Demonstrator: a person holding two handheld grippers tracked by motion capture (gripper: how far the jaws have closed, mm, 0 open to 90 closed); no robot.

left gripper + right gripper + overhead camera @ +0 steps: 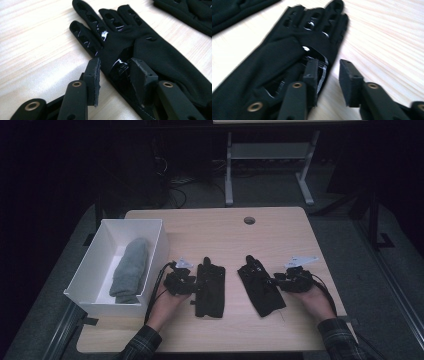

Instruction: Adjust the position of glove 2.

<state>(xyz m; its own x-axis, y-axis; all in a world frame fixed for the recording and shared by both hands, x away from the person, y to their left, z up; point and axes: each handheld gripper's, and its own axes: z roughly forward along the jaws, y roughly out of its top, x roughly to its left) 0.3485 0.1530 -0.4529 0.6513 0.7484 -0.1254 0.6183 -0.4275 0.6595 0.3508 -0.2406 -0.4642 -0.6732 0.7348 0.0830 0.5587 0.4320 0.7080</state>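
- The left glove (210, 290) lay flat on the table (280, 235), fingers pointing away from the person, just right of the white box (152, 227) holding a grey cloth (131, 269).
- The left gripper (113, 71) stood partly open, its jaws straddling that glove's edge, pads not pressing.
- The right glove (260, 287) lay beside it, slightly tilted.
- The right gripper (328, 75) was partly open, one jaw on the glove's edge, the other over bare wood, gripping nothing.
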